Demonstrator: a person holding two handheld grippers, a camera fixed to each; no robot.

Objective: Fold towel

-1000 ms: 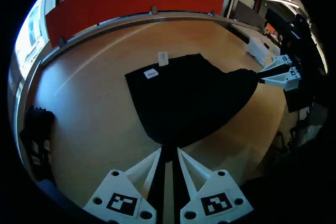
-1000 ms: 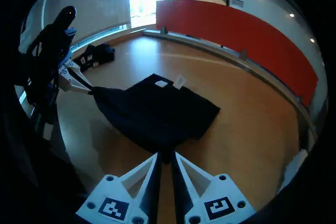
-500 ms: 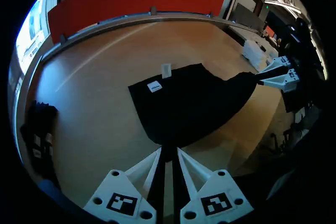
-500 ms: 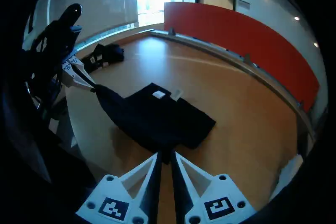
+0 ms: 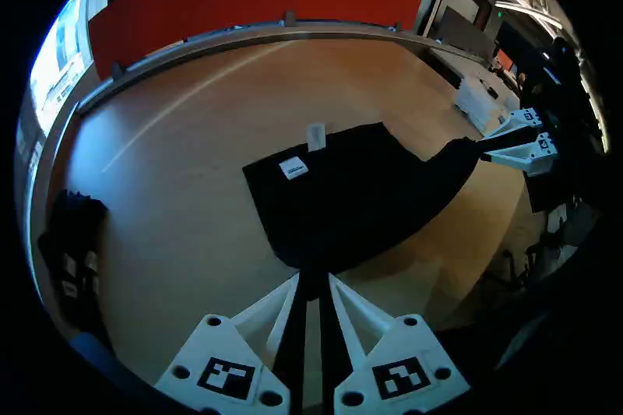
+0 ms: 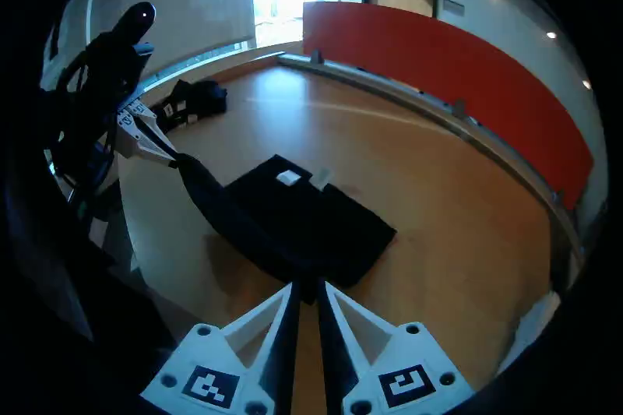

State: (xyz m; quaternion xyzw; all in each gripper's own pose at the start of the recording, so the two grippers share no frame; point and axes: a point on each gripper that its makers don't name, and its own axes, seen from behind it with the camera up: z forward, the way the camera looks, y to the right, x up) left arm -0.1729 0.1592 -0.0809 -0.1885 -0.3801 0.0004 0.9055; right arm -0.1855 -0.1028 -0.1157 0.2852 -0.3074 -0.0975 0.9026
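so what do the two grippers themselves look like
The left gripper and right gripper look alike. Each has white wedge-shaped fingers with triangular cut-outs and black strips along the inner edges. Each finger base carries a square black-and-white marker tag with small round holes around it.
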